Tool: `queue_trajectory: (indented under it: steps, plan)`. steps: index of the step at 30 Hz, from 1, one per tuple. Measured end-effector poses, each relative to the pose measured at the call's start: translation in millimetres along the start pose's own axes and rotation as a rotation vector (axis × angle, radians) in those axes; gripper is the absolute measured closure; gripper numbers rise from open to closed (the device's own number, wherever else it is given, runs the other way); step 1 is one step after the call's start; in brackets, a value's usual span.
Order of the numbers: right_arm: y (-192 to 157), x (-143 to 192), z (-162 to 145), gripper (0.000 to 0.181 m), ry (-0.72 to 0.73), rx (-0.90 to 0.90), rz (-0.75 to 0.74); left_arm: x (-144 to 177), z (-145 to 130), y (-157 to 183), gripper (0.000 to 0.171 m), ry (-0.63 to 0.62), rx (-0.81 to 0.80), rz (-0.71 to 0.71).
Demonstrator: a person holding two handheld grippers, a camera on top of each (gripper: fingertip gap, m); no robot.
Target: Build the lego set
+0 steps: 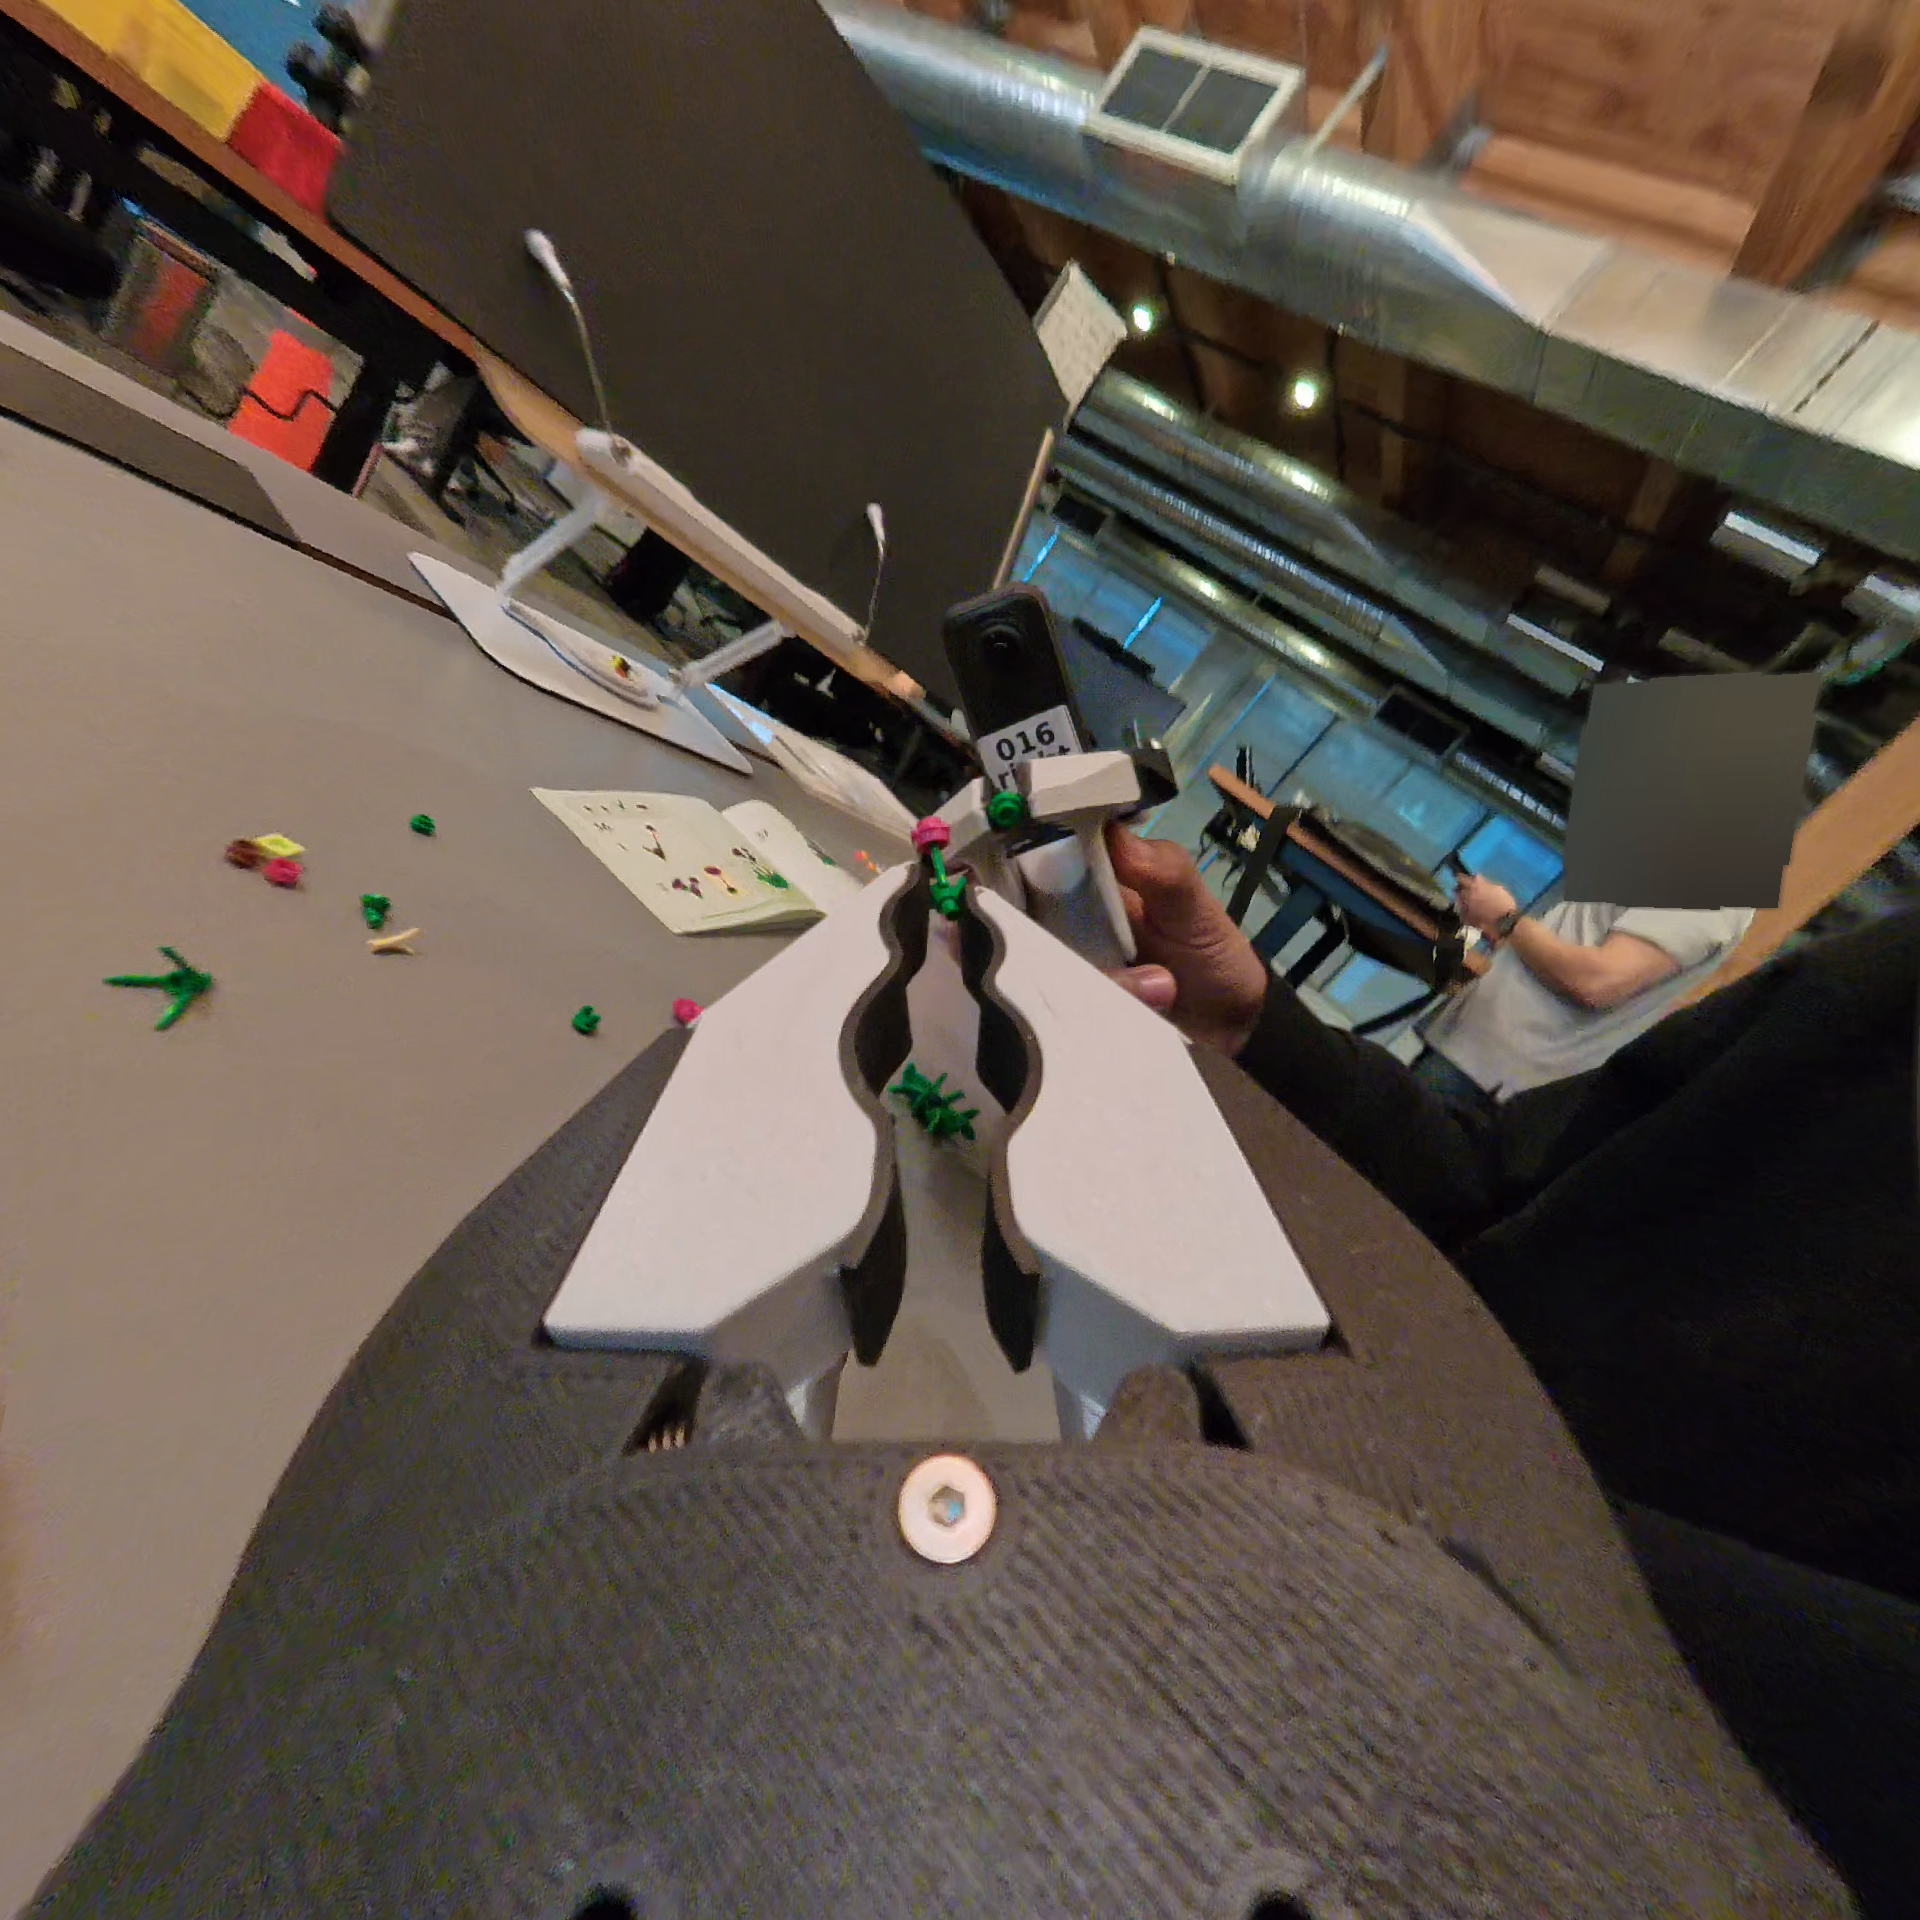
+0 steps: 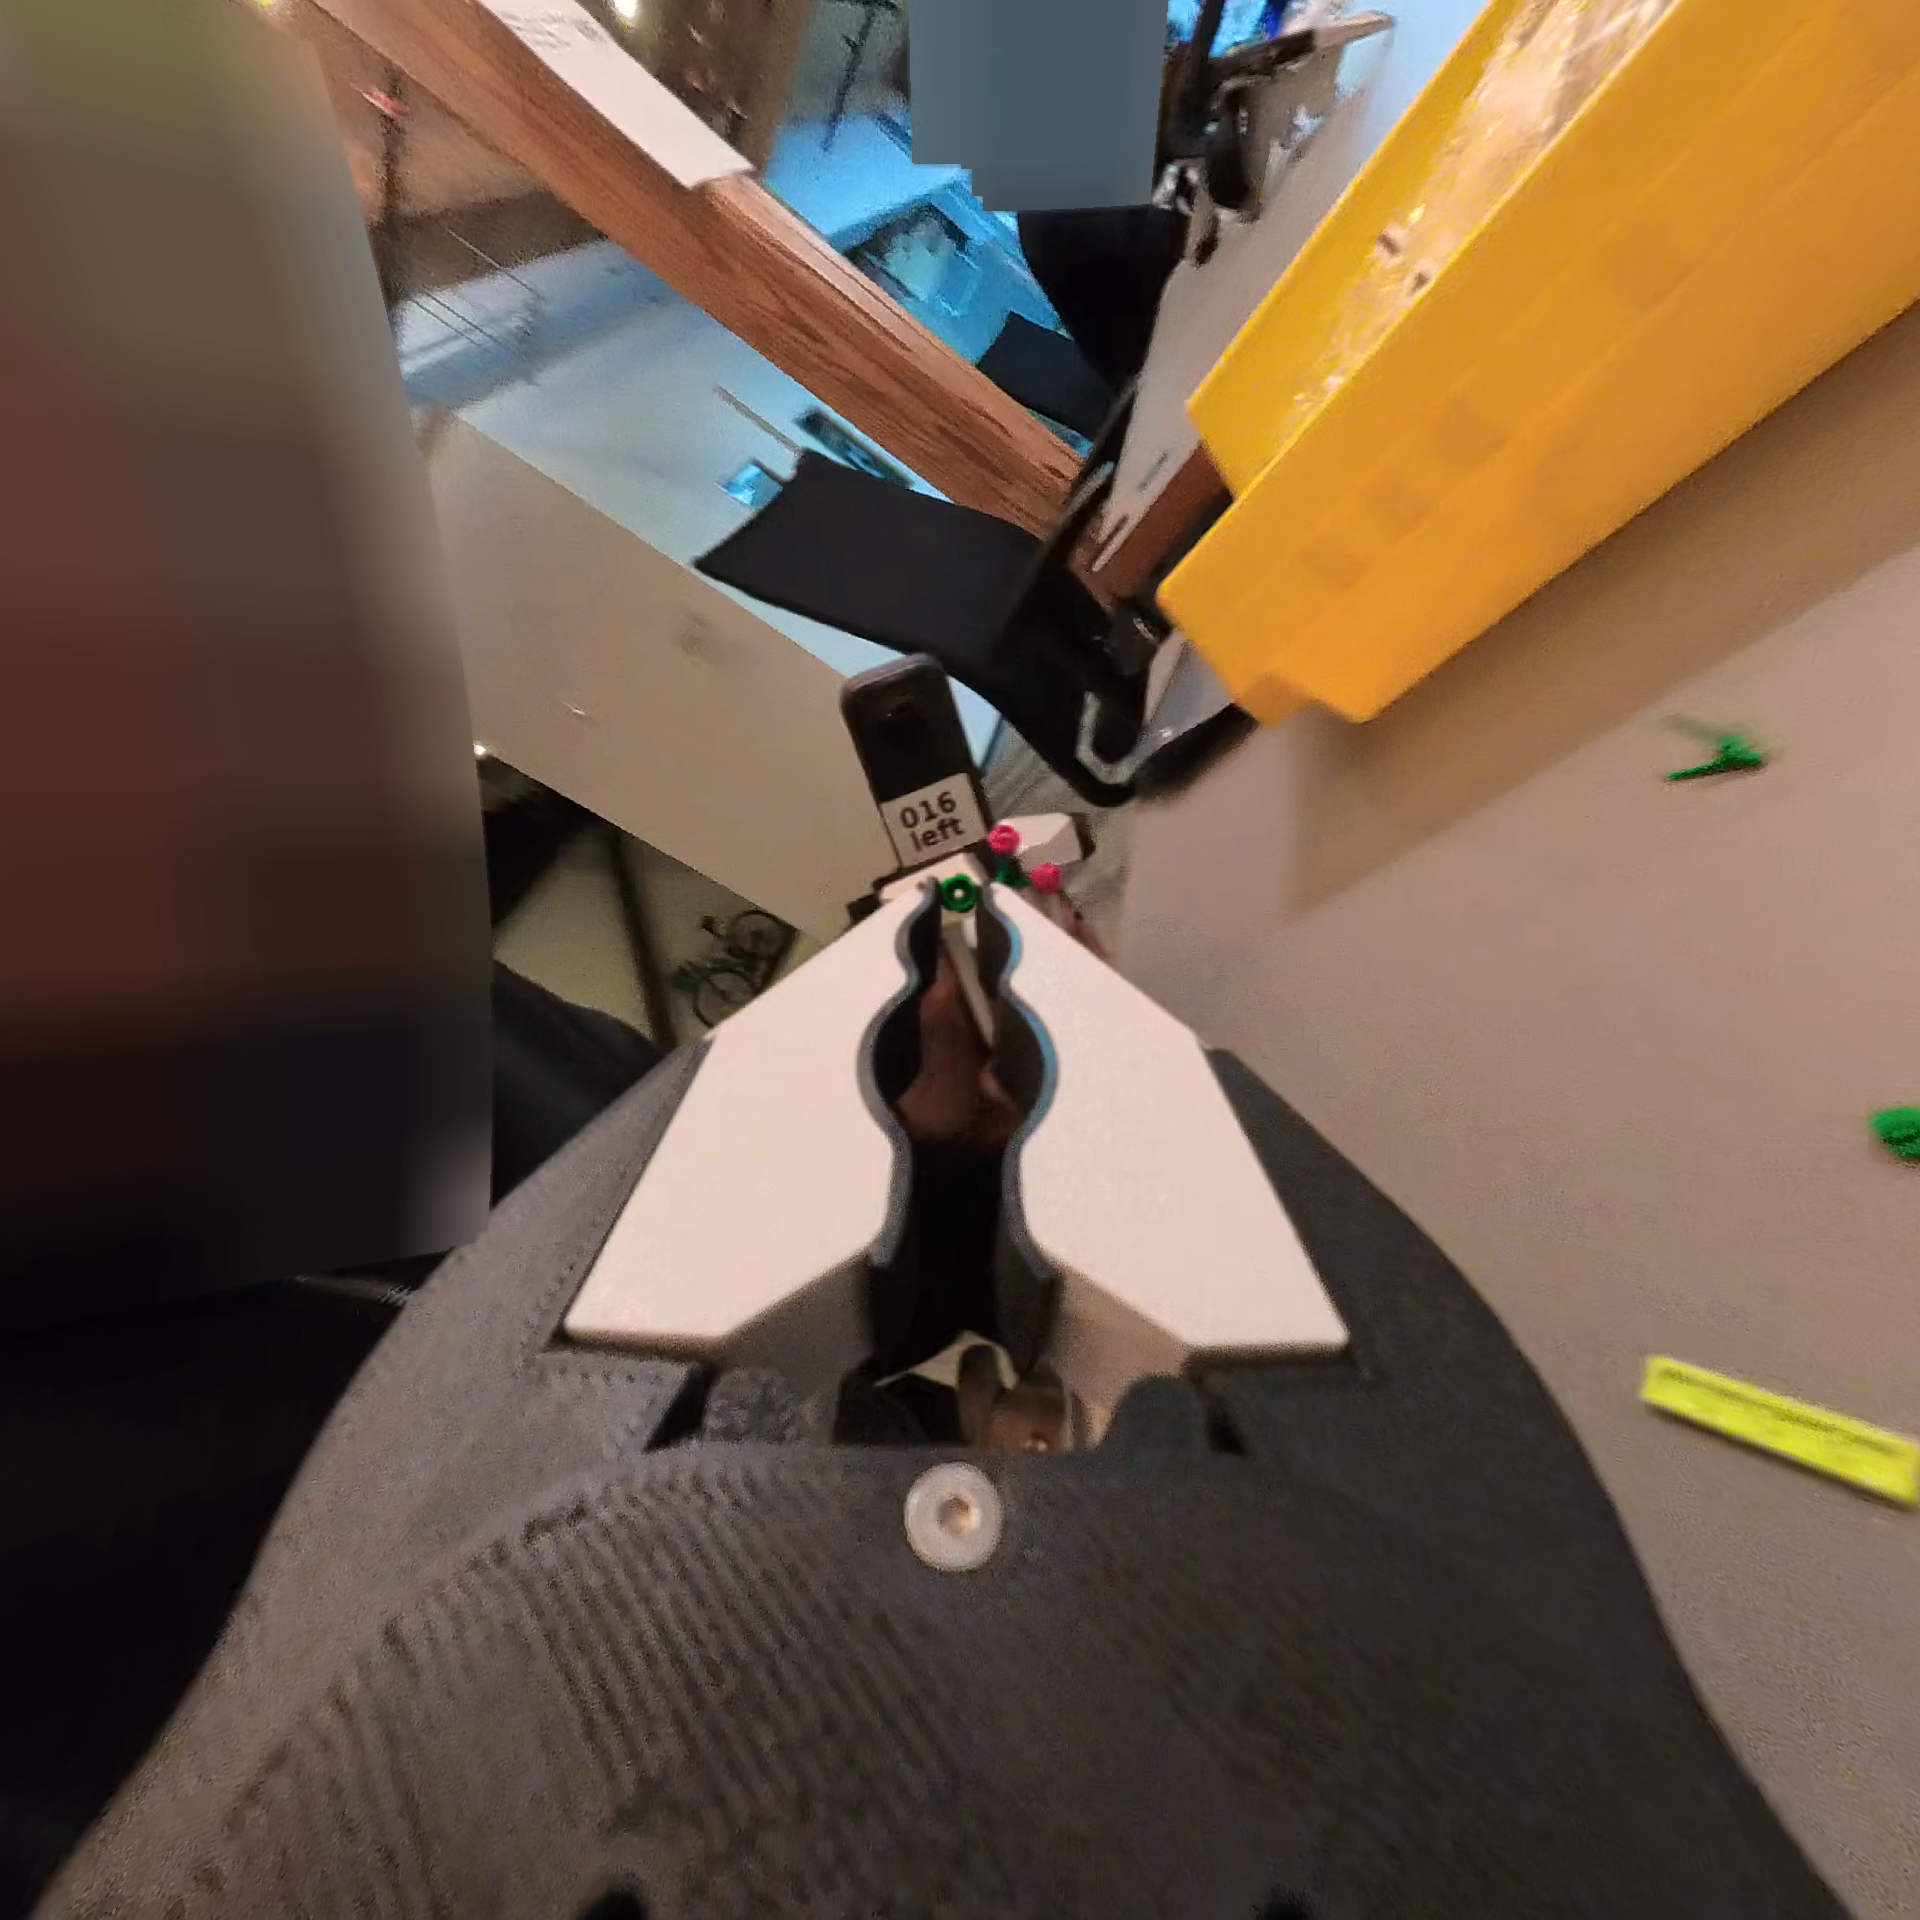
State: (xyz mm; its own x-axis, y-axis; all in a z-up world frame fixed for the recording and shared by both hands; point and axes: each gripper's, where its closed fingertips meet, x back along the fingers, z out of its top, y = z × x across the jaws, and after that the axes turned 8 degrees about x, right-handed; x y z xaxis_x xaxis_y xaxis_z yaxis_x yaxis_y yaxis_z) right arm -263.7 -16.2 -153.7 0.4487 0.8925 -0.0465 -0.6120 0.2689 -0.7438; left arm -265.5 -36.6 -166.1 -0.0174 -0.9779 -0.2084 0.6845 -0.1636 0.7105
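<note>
Only partly built: left gripper [image 1: 940, 883] closed on a flower stem [image 1: 943, 878], right gripper [image 2: 958, 902] pinching a green round piece [image 2: 957, 891] near it, many loose pieces [image 1: 374, 910] left on the desk [image 1: 312, 1143].

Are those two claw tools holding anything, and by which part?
Left gripper pinches a green flower stem mid-length; right gripper grips a small green round piece at its sides.

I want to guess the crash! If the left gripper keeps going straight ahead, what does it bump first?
Probably the right gripper, pinching a round green piece just beyond the flower stem in the left gripper; depth is unclear.
</note>
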Motion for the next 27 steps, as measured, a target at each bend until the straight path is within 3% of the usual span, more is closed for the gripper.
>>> queue_trajectory:
  steps: [7,27]
  plan:
    - [-14.7,4.9,-16.7,0.177,0.029,0.009,0.018,-14.6,-14.2,24.9,0.169,-0.045,-0.116,-0.035]
    - [-15.7,-3.9,-16.9,0.177,0.035,0.01,0.02,-8.6,-4.7,25.4,0.17,0.015,-0.075,-0.059]
